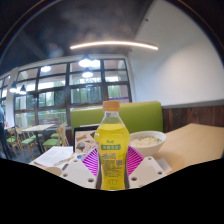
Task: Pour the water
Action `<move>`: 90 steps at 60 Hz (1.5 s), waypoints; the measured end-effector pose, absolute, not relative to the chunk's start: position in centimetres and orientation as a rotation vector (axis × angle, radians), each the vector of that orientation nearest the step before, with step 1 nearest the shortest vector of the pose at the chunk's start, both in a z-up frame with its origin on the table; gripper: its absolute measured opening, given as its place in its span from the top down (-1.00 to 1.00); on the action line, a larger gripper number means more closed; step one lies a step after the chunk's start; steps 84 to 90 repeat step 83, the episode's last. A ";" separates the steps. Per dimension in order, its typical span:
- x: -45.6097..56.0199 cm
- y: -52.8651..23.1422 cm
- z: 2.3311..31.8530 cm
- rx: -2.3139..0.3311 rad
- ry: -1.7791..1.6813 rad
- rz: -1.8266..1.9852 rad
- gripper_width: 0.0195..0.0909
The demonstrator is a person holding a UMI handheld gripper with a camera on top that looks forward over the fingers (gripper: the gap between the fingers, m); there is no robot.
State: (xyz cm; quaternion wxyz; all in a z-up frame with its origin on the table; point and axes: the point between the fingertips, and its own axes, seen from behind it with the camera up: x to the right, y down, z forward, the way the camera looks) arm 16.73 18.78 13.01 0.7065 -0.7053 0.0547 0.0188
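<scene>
The claw (112, 166) squeezes the yellow plastic bottle with orange cap (111, 147); a loose hold could drop it near the far white bowl (147, 141).

The gripper (111, 163) points level, its fingers seemingly clamped against something held upright between them.

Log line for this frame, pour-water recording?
stage: bottle grasped | tongs: shut on yellow drink bottle, upright, orange cap on | white bowl: beyond, beside bottle, on table | pour: not begun
</scene>
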 end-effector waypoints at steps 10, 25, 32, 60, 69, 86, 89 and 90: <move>16.9 19.3 10.9 -1.618 0.068 0.037 0.67; 16.8 19.2 10.8 -1.613 0.055 0.011 0.48; 17.3 18.3 10.5 -1.659 0.045 -0.017 -0.33; 7.8 -1.7 14.8 -1.682 -0.060 0.016 -0.78; 2.5 -8.4 14.3 -1.673 -0.026 0.156 -0.78; -3.7 -13.5 12.2 -1.663 -0.042 0.316 -0.77; -3.7 -13.5 12.2 -1.663 -0.042 0.316 -0.77; -3.7 -13.5 12.2 -1.663 -0.042 0.316 -0.77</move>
